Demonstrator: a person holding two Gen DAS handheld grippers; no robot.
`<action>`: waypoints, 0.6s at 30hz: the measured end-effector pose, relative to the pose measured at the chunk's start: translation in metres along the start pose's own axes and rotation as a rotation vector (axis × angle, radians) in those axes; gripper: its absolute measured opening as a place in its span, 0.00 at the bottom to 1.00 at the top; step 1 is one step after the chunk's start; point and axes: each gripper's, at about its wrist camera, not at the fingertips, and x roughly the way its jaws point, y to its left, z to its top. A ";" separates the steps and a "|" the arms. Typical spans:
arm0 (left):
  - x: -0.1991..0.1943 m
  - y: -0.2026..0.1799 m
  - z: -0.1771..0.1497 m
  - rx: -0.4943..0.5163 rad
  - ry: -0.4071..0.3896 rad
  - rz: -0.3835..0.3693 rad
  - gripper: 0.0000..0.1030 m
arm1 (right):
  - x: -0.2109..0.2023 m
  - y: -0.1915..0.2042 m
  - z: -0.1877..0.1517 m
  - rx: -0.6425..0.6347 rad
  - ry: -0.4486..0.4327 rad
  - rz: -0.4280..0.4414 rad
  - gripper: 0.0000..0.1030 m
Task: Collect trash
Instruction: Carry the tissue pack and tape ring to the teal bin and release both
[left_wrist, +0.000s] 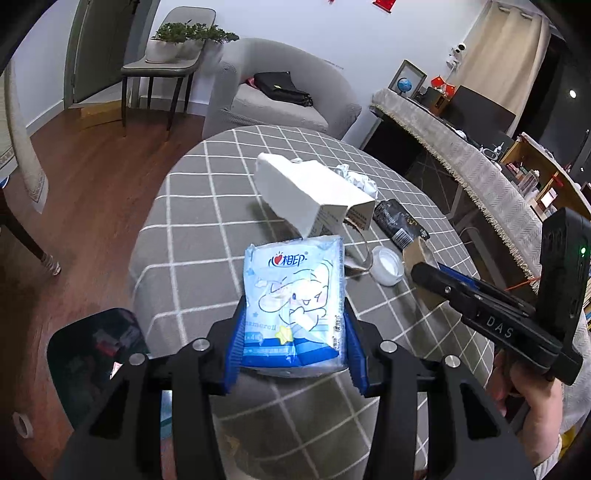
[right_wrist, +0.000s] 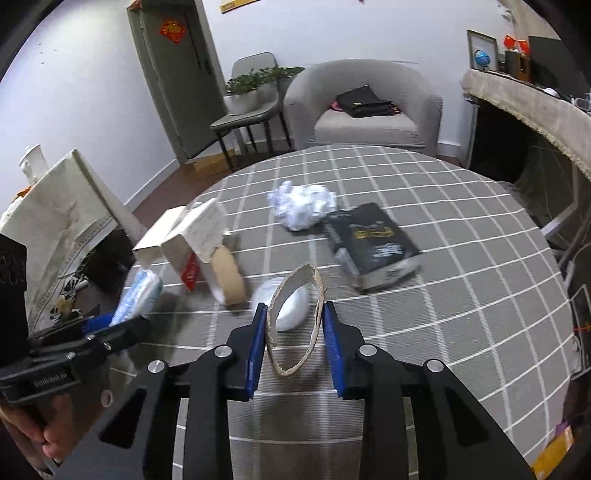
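Note:
My left gripper (left_wrist: 293, 332) is shut on a blue and white tissue pack (left_wrist: 295, 291), which it holds above the checked tablecloth (left_wrist: 192, 229). In the right wrist view the same pack (right_wrist: 142, 291) shows at the left in that gripper (right_wrist: 122, 325). My right gripper (right_wrist: 295, 332) is shut on a cardboard tube (right_wrist: 318, 317), squeezed oval between the blue pads. On the table lie a torn white carton (right_wrist: 192, 240), crumpled paper (right_wrist: 303, 206), a black packet (right_wrist: 373, 243) and a white lid (right_wrist: 291, 308). The left wrist view shows the carton (left_wrist: 314, 192), the lid (left_wrist: 386, 266) and the right gripper (left_wrist: 424, 267).
A dark bin (left_wrist: 92, 365) stands on the wooden floor left of the table. Beyond the table are a grey armchair (right_wrist: 365, 125) with a black bag and a chair (right_wrist: 243, 118) bearing potted plants. A cloth-covered sideboard (left_wrist: 461, 158) runs along the right. A person's hand (left_wrist: 532, 402) holds the right gripper.

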 end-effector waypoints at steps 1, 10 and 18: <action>-0.003 0.002 -0.001 -0.001 -0.001 0.002 0.48 | -0.003 0.004 0.001 -0.005 -0.011 0.006 0.29; -0.021 0.012 -0.015 0.002 0.011 0.012 0.48 | -0.005 0.030 0.002 -0.023 -0.034 0.053 0.29; -0.044 0.034 -0.025 -0.004 -0.012 0.049 0.48 | -0.003 0.067 0.002 -0.065 -0.044 0.104 0.29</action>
